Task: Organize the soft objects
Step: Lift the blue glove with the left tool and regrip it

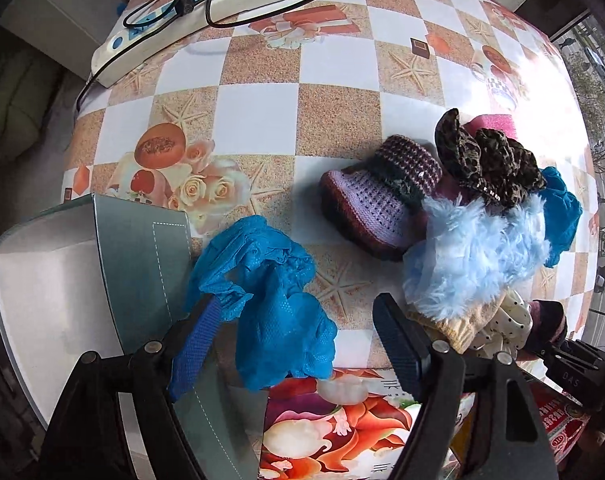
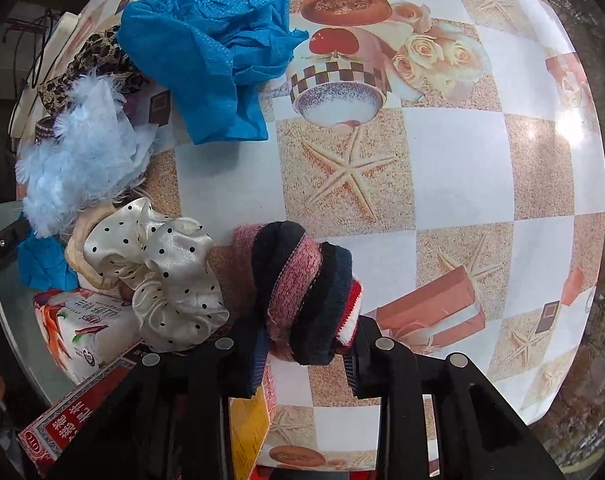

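Observation:
In the left wrist view my left gripper is open, its jaws on either side of a crumpled blue cloth lying beside a grey box. To the right is a pile: a purple knit hat, a leopard scrunchie, a light blue fluffy piece and a polka-dot scrunchie. In the right wrist view my right gripper is shut on a pink, black and navy striped knit item. The polka-dot scrunchie, the fluffy piece and another blue cloth lie beyond it.
A white power strip with black cables lies at the far left of the checkered tablecloth. A floral packet and a red box sit at the near edge. The table edge curves close on the right.

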Action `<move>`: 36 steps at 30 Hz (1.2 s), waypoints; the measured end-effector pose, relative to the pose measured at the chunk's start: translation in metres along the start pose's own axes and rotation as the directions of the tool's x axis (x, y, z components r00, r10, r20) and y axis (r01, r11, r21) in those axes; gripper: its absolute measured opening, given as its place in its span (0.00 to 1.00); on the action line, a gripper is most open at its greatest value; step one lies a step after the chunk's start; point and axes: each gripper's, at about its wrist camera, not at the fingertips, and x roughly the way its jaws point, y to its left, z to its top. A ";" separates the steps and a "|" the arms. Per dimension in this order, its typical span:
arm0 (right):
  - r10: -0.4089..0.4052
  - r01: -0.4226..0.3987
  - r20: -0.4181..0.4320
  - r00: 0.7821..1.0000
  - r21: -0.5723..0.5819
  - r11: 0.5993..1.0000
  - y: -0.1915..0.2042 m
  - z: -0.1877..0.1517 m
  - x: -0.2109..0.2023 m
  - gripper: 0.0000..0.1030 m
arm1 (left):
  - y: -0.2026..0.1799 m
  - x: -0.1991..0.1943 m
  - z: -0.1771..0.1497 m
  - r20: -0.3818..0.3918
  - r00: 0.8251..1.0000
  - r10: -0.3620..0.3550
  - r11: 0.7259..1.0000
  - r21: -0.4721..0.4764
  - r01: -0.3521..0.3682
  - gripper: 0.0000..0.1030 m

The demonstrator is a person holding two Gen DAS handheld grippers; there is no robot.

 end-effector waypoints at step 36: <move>0.097 -0.117 0.246 0.964 0.069 0.991 -0.052 -0.061 -0.108 0.30 | -0.029 -0.008 -0.017 0.025 0.995 -0.099 0.995 0.027 0.098 0.16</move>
